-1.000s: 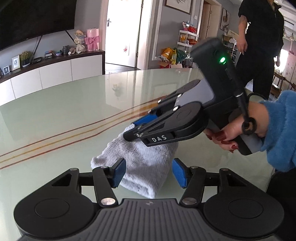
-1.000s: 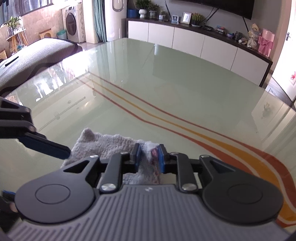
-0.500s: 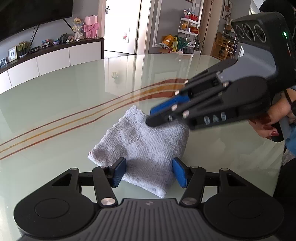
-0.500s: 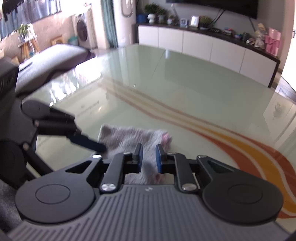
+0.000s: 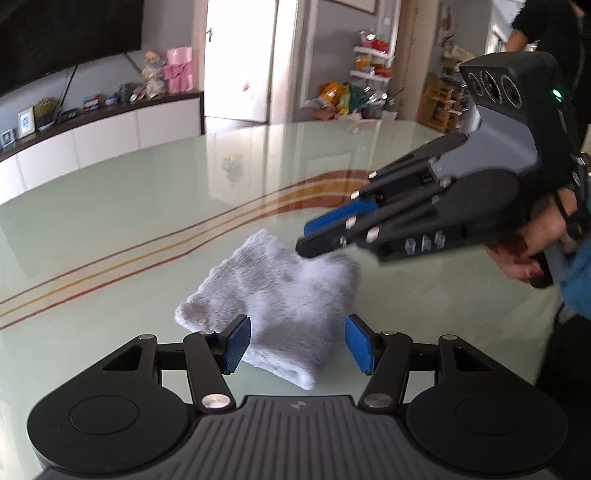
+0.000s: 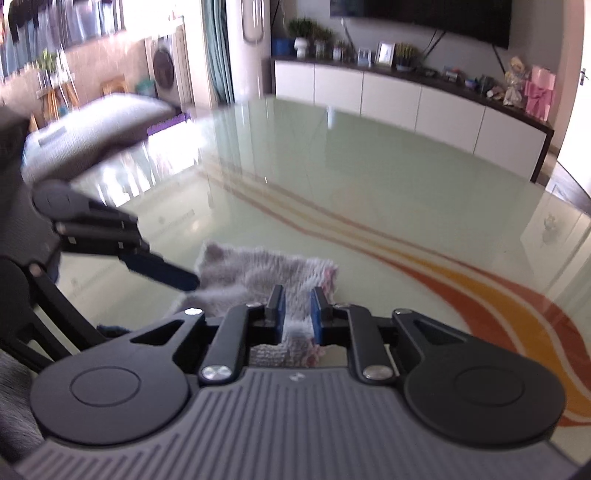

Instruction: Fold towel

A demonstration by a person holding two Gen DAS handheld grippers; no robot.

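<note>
A small grey towel (image 5: 284,295) lies folded into a rough square on the glass table; it also shows in the right wrist view (image 6: 258,273), with a pink edge at its right corner. My left gripper (image 5: 297,345) is open and empty, hovering just before the towel's near edge. My right gripper (image 6: 297,312) is above the towel, its blue pads a narrow gap apart with nothing between them. In the left wrist view the right gripper (image 5: 314,236) hangs over the towel's far right side, clear of the cloth.
The pale green glass table (image 5: 129,206) has orange and red curved stripes (image 6: 461,273). A white sideboard (image 6: 406,107) with ornaments stands beyond it. A person in black (image 5: 546,33) stands at the far right. A grey sofa (image 6: 103,122) is at the left.
My right gripper let go of the towel's corner, opened slightly and lifted back to the right. The towel now lies flat. My left gripper stayed open and drew back a little.
</note>
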